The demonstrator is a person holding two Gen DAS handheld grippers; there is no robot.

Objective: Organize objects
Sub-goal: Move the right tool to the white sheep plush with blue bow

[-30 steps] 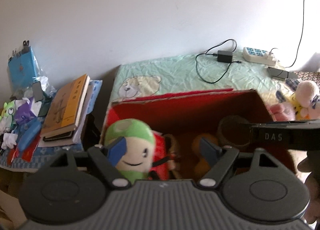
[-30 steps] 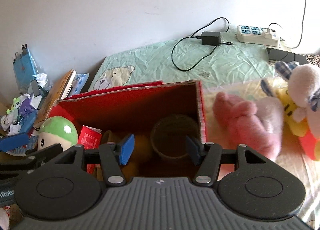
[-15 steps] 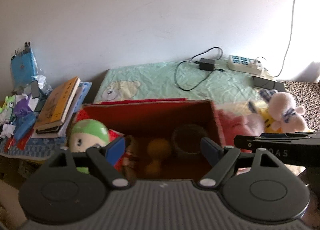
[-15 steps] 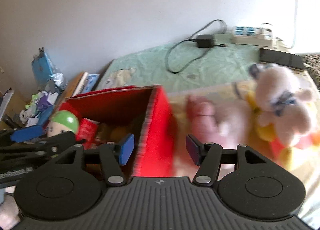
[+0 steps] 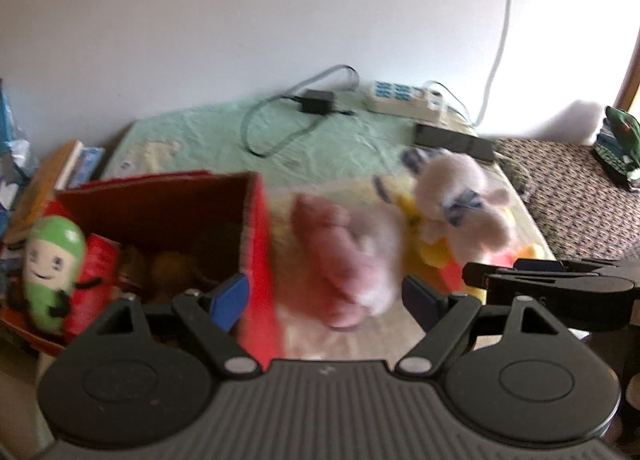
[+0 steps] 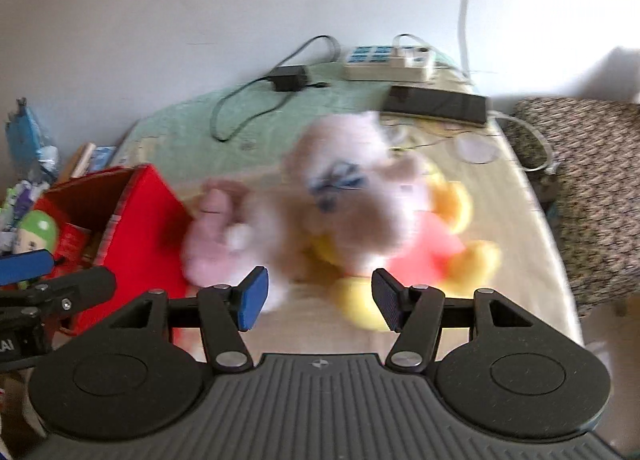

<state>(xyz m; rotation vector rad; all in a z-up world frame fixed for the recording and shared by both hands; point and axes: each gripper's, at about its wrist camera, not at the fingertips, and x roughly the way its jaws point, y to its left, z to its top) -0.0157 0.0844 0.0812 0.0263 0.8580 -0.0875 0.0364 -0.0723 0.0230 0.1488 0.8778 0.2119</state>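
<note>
A red box [image 5: 256,244] stands at the left of the bed and holds a green plush toy [image 5: 52,256] and other items. It also shows in the right wrist view [image 6: 136,236]. Beside it lie a pink plush [image 5: 340,256], a pale pink plush with a blue bow [image 6: 352,188] and a yellow and red plush [image 6: 440,244]. My left gripper [image 5: 326,298] is open and empty, above the box's right wall. My right gripper [image 6: 320,302] is open and empty, just short of the plush pile.
A power strip [image 6: 388,62], a charger with cable [image 6: 290,82] and a black phone [image 6: 436,104] lie on the green sheet near the wall. Books and clutter [image 5: 48,176] sit left of the box. A patterned seat [image 6: 592,180] stands to the right.
Both grippers have swung right, away from the box's inside toward the plush toys on the bed. Both stayed open and empty.
</note>
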